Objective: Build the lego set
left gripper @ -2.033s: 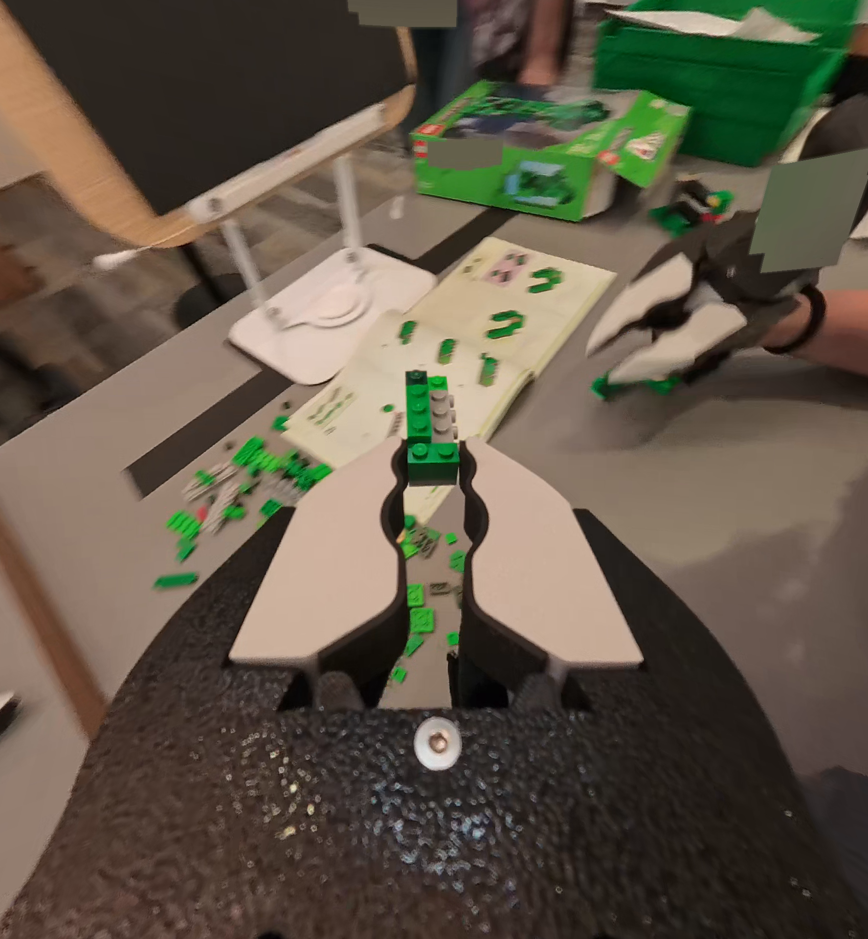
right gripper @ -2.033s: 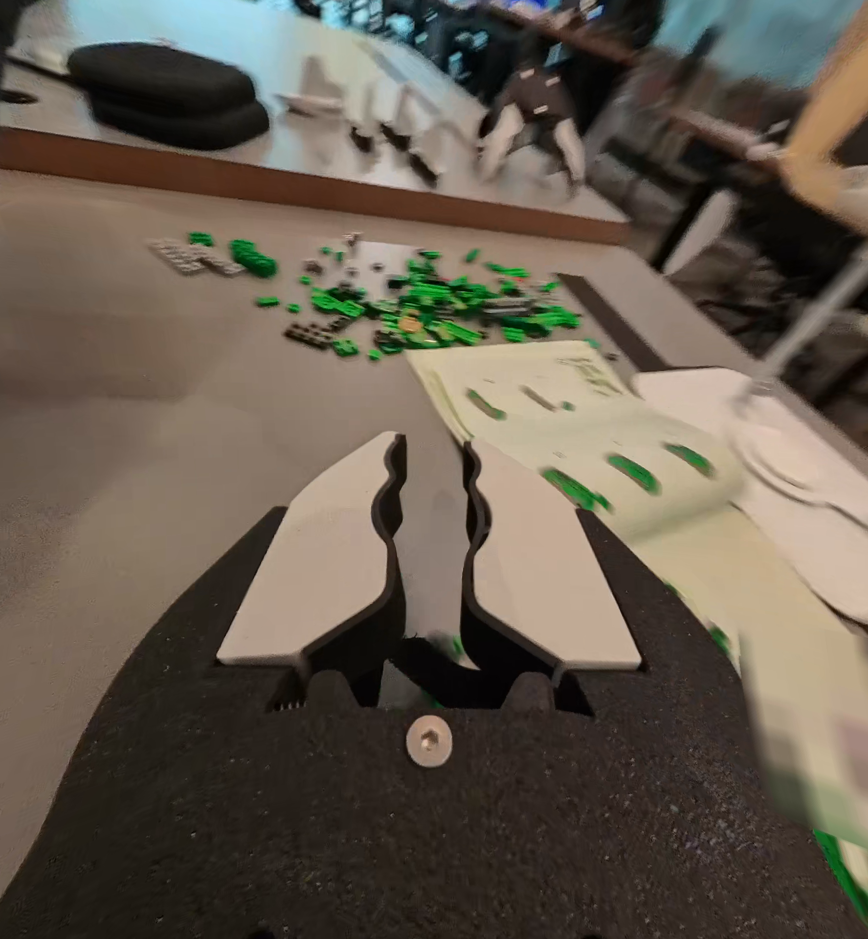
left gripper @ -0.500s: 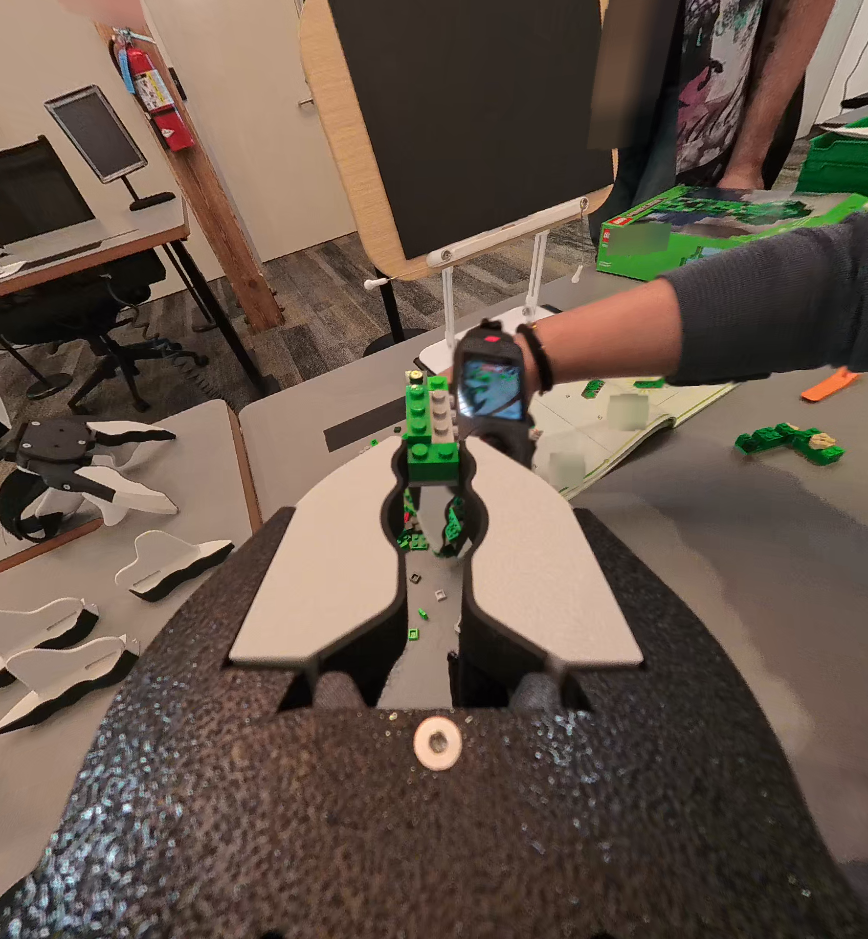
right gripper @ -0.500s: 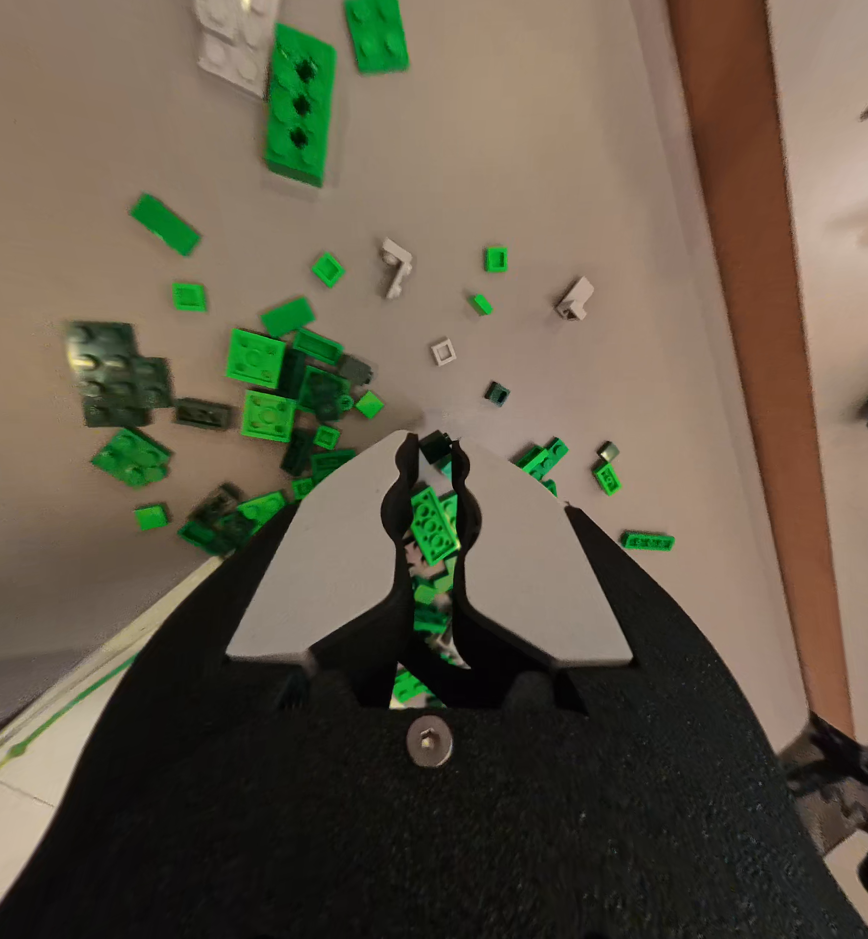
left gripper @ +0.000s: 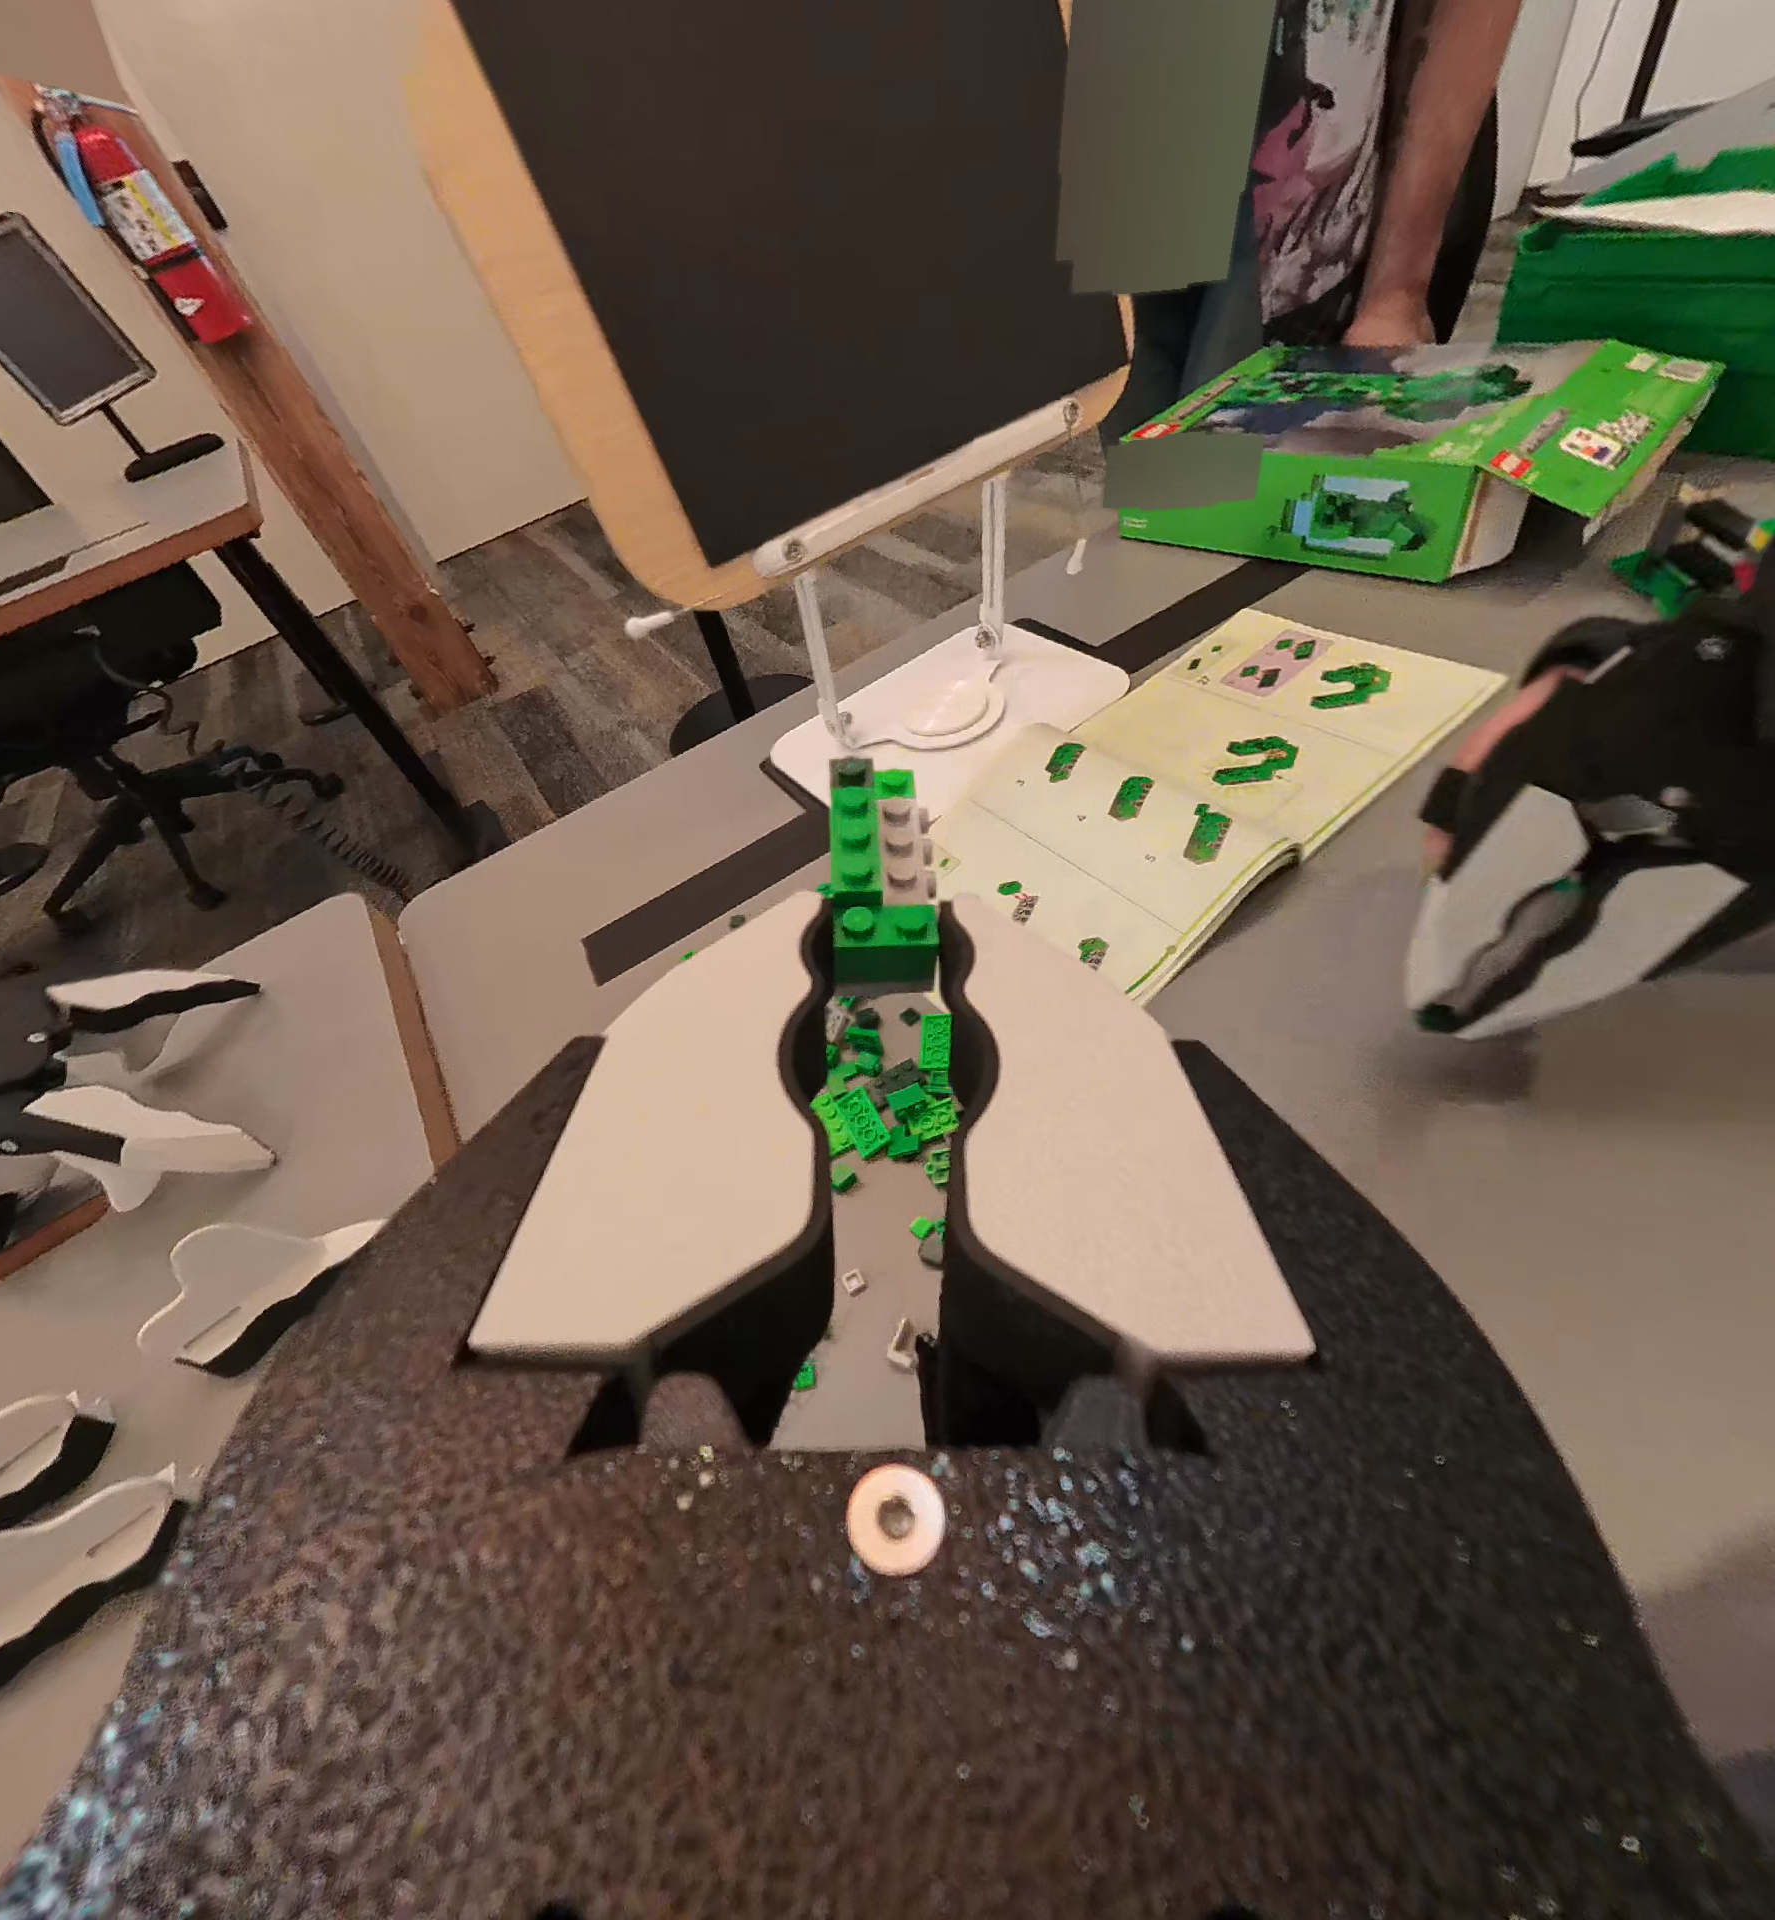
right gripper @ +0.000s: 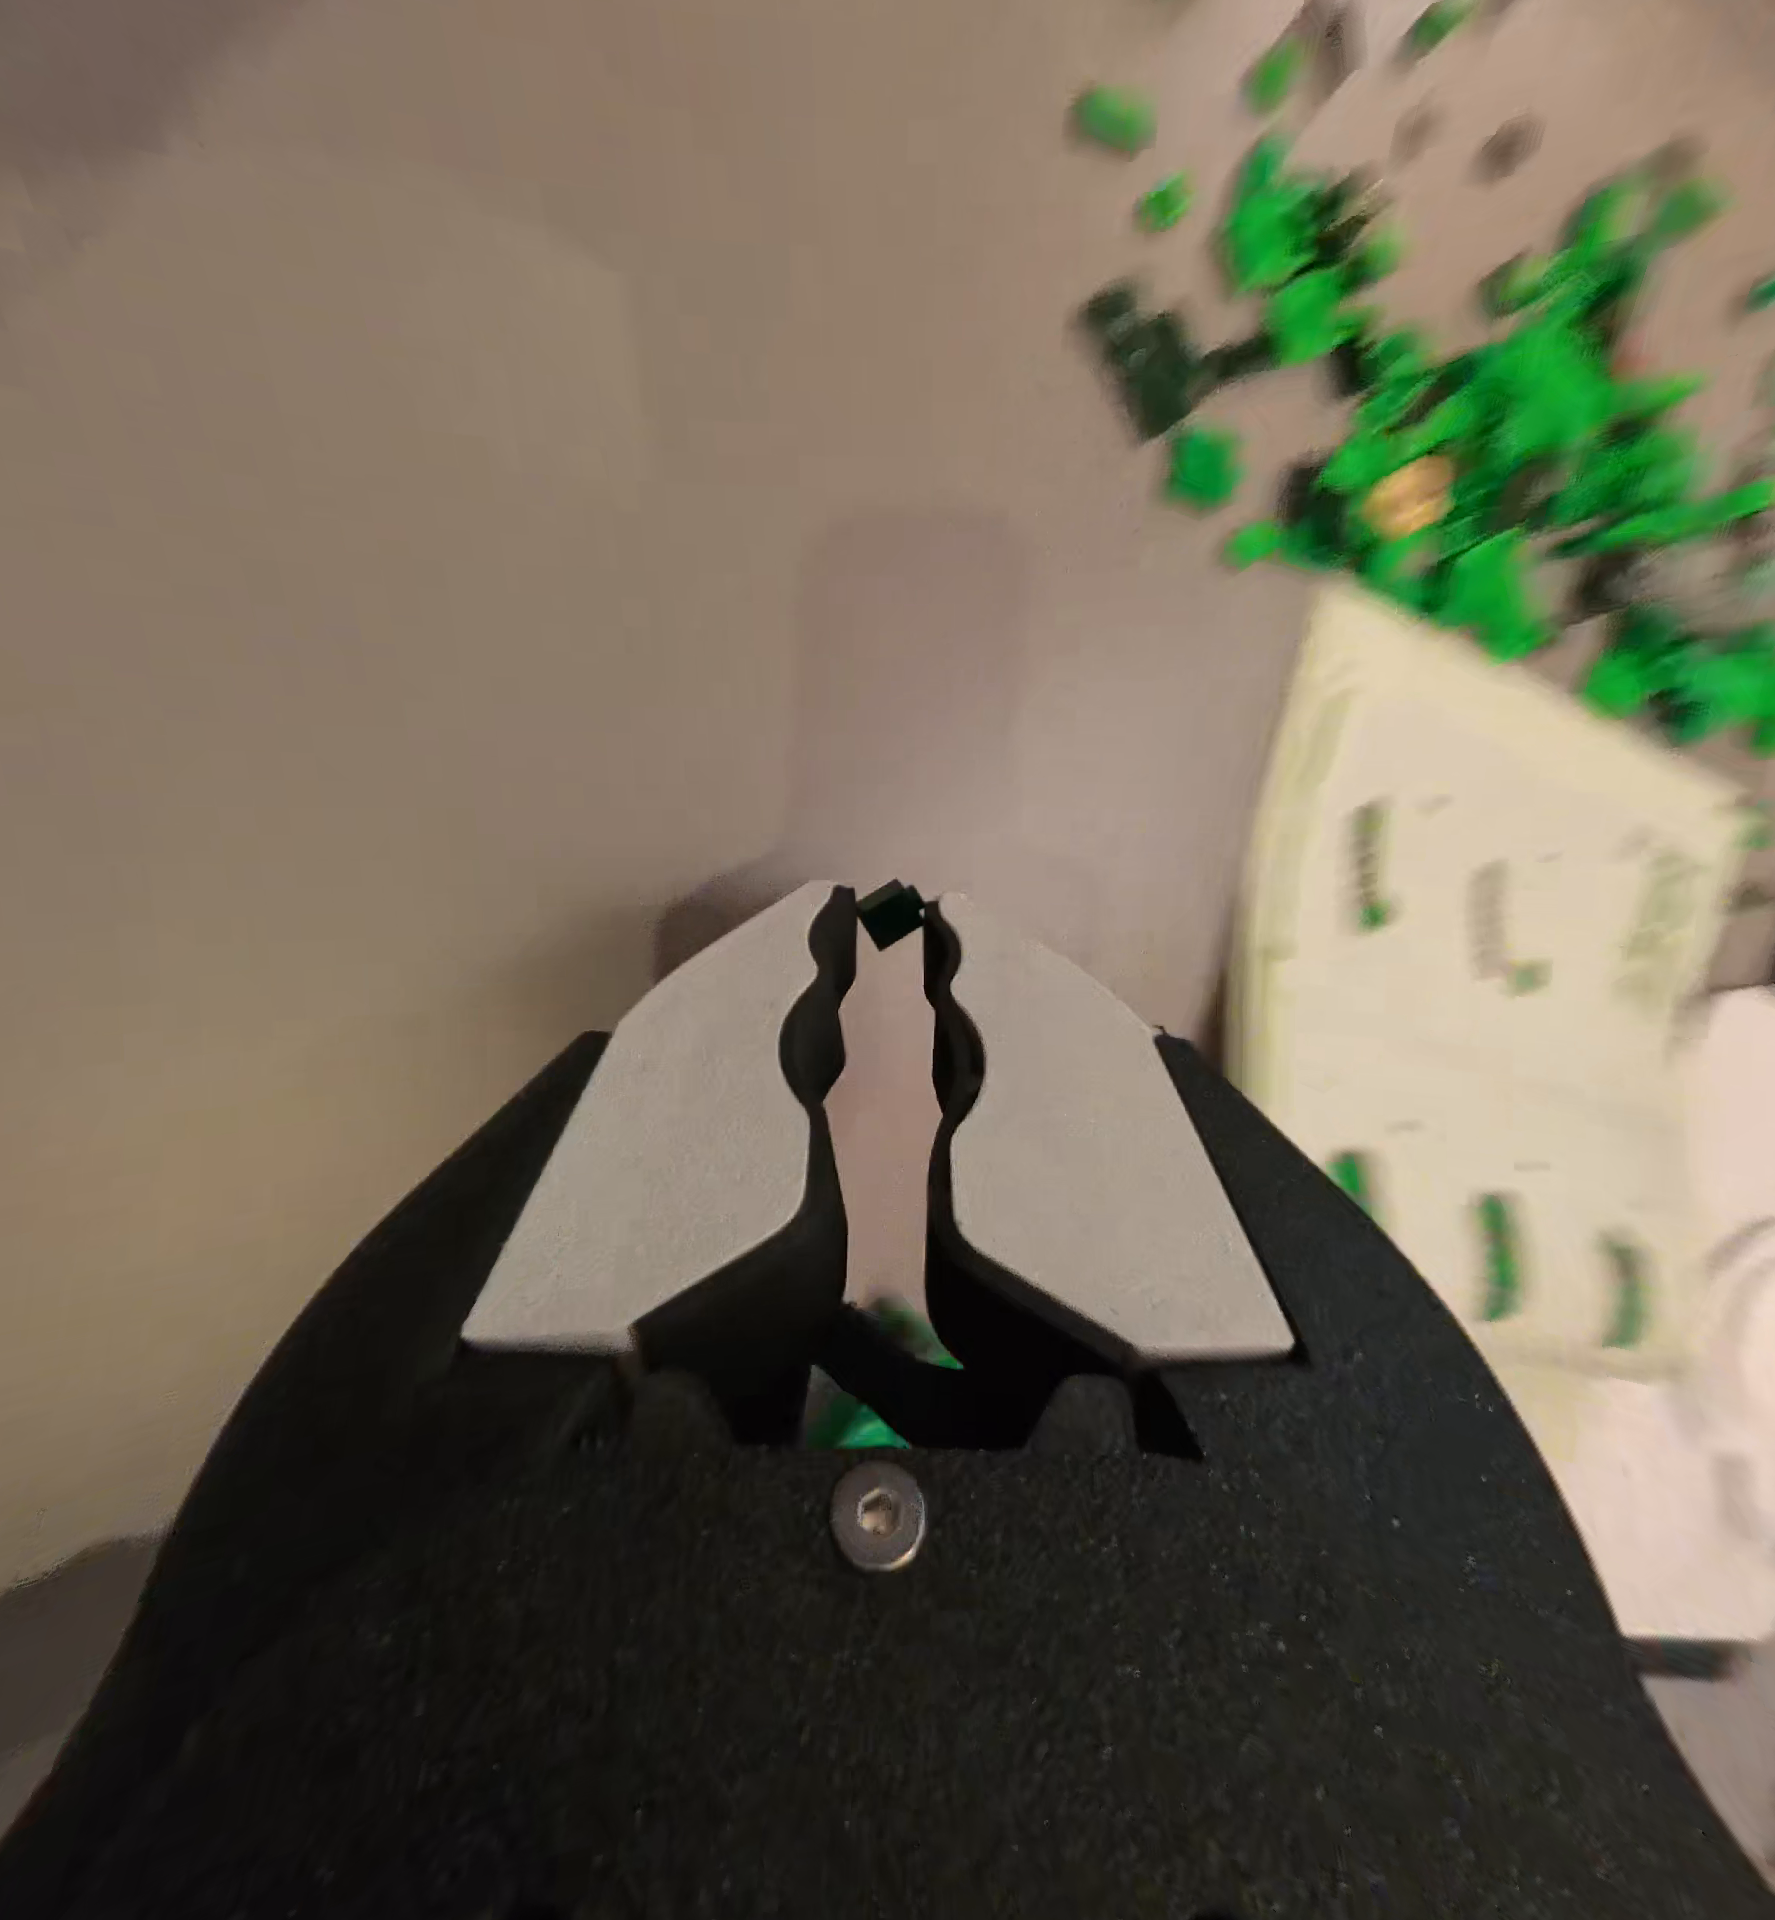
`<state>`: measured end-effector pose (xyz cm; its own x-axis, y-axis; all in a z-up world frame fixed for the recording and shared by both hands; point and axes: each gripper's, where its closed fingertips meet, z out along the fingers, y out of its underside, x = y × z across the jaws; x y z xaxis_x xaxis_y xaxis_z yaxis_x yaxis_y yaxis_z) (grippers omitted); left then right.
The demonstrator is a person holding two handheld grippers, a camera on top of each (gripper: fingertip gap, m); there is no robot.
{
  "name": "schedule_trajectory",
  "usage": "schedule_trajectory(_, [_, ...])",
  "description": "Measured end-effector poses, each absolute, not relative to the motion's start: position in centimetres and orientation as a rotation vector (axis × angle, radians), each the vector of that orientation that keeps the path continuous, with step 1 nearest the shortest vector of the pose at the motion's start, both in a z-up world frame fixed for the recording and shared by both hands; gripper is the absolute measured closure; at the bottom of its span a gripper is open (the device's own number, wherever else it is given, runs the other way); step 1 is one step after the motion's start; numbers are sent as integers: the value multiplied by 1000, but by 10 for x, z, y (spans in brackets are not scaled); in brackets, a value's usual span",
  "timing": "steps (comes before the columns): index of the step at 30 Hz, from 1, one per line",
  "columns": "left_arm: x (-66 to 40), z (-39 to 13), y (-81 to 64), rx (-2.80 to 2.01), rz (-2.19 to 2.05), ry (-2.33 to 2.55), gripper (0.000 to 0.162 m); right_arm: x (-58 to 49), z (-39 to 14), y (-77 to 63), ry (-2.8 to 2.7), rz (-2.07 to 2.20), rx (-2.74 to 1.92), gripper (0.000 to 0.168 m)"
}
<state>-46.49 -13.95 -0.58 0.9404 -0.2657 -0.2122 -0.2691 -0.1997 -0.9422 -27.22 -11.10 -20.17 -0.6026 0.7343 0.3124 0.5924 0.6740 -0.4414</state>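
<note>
The left tongs (left gripper: 885, 935) pinch a green-and-grey brick stack (left gripper: 881, 864) by its base, upright above the loose bricks (left gripper: 888, 1101) on the counter (left gripper: 1485, 1195). The right tongs (right gripper: 891, 914), nearly closed, nip a tiny dark green piece (right gripper: 888, 921) at their tips, near the booklet (right gripper: 1465, 987).

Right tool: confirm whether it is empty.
No, the right tool pinches a small dark green piece at its very tips above the grey table.
</note>
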Motion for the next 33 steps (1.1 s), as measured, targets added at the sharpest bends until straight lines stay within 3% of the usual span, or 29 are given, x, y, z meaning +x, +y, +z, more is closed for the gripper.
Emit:
schedule_trajectory(5, [-452, -7, -134, -1817, 23, 451, 144, -244, -220, -126, -2552, 429, -1211, 156])
schedule_trajectory(8, [-451, -6, -136, -1814, 25, 456, 144, -248, -214, -129, -2582, 457, -1178, 128])
schedule_trajectory(9, [-452, -5, -137, -1807, 29, 449, 144, -257, -207, -125, -2558, 463, -1144, 127])
schedule_trajectory(13, [-462, 1, -143, -1778, 52, 397, 144, -358, -166, -106, -2308, 725, -1192, 143])
schedule_trajectory(19, [-475, 4, -152, -1758, 67, 349, 144, -480, -196, -78, -2398, 640, -1274, 154])
schedule_trajectory(33, [-489, 1, -160, -1746, 49, 294, 144, -521, -226, -66, -2523, 445, -1403, 154])
